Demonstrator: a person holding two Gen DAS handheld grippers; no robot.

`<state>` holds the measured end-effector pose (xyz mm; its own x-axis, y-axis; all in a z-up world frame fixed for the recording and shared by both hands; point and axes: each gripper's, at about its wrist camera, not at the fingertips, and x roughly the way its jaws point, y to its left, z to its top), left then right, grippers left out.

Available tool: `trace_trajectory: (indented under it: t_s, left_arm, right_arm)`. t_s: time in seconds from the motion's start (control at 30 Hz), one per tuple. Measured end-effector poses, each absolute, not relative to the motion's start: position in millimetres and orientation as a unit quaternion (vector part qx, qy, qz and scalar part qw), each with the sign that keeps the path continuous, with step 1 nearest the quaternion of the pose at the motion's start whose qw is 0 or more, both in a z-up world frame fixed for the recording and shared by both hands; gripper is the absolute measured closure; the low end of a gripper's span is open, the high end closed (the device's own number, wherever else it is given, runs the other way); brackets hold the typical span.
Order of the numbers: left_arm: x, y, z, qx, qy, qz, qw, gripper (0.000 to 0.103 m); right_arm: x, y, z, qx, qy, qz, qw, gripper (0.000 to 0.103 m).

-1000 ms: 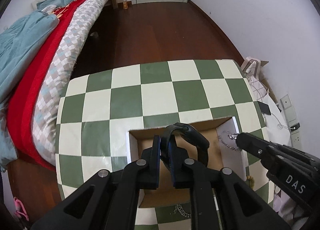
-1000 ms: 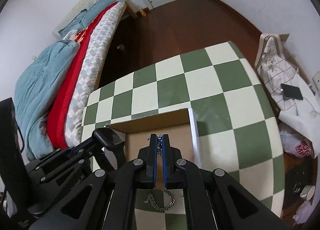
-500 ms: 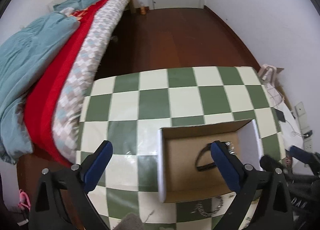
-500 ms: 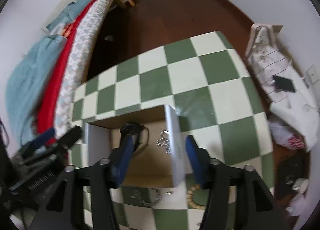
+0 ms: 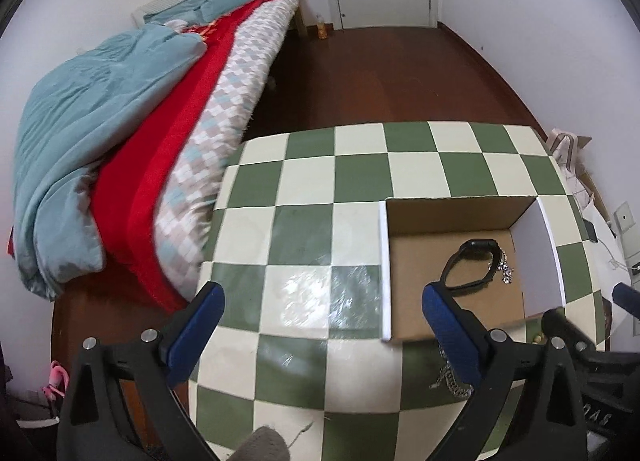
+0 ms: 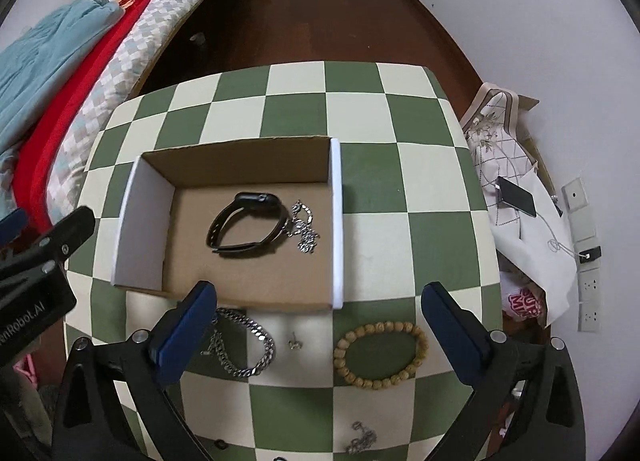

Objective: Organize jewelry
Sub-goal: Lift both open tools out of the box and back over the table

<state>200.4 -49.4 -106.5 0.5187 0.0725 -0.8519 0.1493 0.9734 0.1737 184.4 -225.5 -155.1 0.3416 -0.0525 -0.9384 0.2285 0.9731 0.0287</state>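
The left gripper (image 5: 322,323) has its jaws spread wide and holds nothing; it hangs over the green-and-cream checkered bench (image 5: 304,237). The right gripper (image 6: 318,325) likewise has its jaws fully apart and empty, above the near edge of the open brown cardboard box with white side walls (image 6: 336,221).

Inside the box, a black strap wristwatch (image 6: 244,227) lies on the floor, with a thin silver chain necklace (image 6: 305,227) touching its right side.

On the bench in front of the box lie a heavy silver curb-link chain (image 6: 250,341), a small silver earring (image 6: 295,342), a tan wooden bead bracelet (image 6: 380,355) and, nearer the bench edge, a small tangled silver chain (image 6: 362,443).
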Motion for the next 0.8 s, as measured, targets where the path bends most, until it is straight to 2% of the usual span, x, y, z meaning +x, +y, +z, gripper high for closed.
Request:
trace_trajectory:
  t_s: [0.8]
  left_arm:
    - [88.6,-22.6,-15.4,0.081,0.392,-0.051,0.915,0.002]
  right_arm:
    - [65.0,-194.9,-35.9,0.045,0.448,-0.116,0.885,0.000]
